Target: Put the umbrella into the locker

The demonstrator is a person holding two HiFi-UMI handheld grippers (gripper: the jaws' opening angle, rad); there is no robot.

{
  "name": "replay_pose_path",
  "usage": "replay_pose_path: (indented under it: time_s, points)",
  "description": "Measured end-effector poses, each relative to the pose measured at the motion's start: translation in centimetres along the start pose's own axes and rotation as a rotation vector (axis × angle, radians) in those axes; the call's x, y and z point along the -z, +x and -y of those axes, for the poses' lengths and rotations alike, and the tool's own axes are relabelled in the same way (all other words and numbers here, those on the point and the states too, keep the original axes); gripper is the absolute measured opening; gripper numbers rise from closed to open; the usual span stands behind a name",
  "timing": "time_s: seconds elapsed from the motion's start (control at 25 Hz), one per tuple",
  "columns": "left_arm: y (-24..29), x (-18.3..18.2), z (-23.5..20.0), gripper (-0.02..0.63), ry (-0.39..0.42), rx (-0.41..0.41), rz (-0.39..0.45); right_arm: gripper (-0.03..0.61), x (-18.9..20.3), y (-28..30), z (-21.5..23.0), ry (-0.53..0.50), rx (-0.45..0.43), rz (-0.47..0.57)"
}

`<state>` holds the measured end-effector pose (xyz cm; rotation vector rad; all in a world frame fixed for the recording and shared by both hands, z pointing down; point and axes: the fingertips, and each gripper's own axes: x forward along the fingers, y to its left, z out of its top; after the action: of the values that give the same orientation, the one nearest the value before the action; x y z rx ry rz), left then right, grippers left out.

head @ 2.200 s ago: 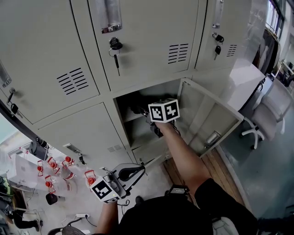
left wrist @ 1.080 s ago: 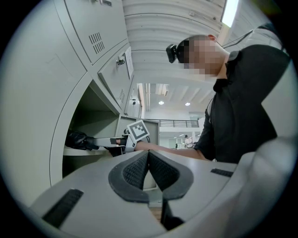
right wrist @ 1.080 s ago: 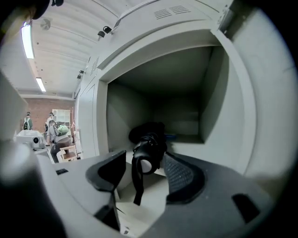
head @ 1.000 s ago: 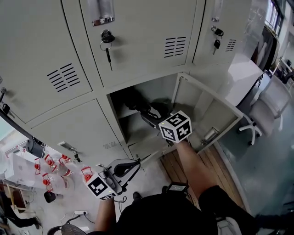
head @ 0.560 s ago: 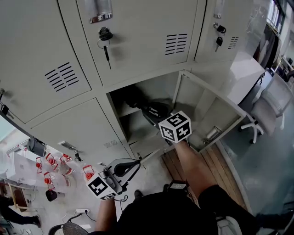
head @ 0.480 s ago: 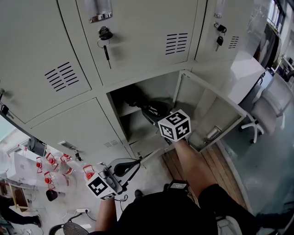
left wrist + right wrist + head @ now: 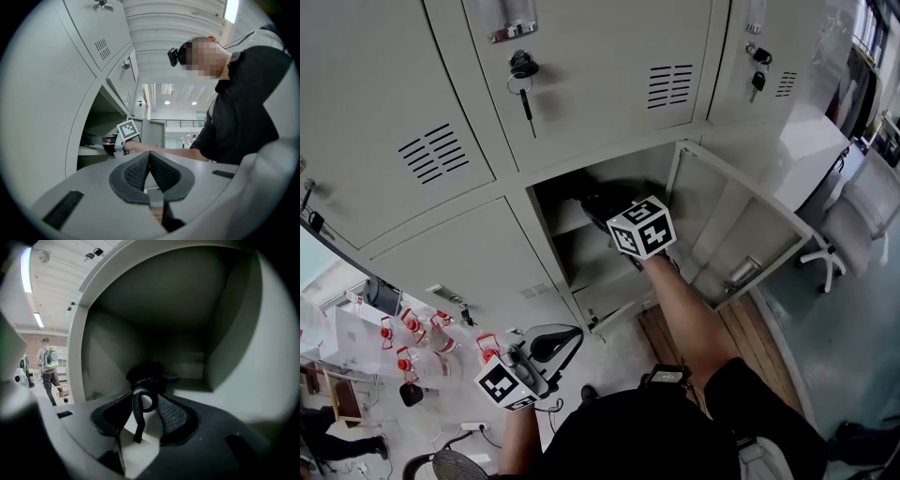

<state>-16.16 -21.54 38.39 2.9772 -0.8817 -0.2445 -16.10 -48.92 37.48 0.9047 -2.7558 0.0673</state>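
Item: black folded umbrella (image 7: 144, 373), lying on the shelf (image 7: 567, 221) inside the open pale grey steel locker compartment (image 7: 234, 357), with its handle end toward you at the opening.
Right claw: the jaws of your right gripper (image 7: 145, 404) have just been closing. They now pinch the umbrella's round handle end, and its wrist strap (image 7: 137, 420) hangs down between them.
Left claw: your left gripper (image 7: 149, 161) has its jaws pressed together on nothing. It is held low at your side, well apart from the locker.
Done: the umbrella already sits within the compartment walls.
Left to do: by my judgement, you let go of the handle and draw the right gripper out.
Locker door (image 7: 741, 230): it stands swung open at the right. The task does not ask you to close it.
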Motion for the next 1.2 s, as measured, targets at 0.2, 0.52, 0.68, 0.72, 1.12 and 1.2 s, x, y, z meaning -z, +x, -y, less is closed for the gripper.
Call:
replay_pose_path:
  time_s: [0.2, 0.52, 0.68, 0.72, 1.12, 1.2]
  points:
    - [-0.2, 0.1, -0.2, 0.015, 0.0, -0.012, -0.003, 0.178, 0.1, 0.9, 0.3, -0.035, 0.004, -0.057]
    - [0.1, 0.4, -0.1, 0.015, -0.01, -0.011, -0.002, 0.183, 0.6, 0.9, -0.1, -0.086, 0.032, -0.068]
    - [-0.3, 0.6, -0.9, 0.015, -0.018, -0.037, 0.0, 0.183, 0.6, 0.1, -0.1, -0.097, 0.031, -0.065]
    - [-0.3, 0.6, -1.1, 0.015, -0.02, -0.044, 0.0, 0.183, 0.5, -0.3, -0.1, -0.091, 0.027, -0.058]
    - [0.6, -0.2, -3.5, 0.015, -0.021, -0.148, 0.004, 0.177, -3.4, -7.6, -3.2, -0.018, -0.055, 0.15]
    - [1.0, -0.6, -3.6, 0.015, -0.016, -0.163, 0.005, 0.154, -4.5, -9.4, -4.1, -0.013, -0.076, 0.205]
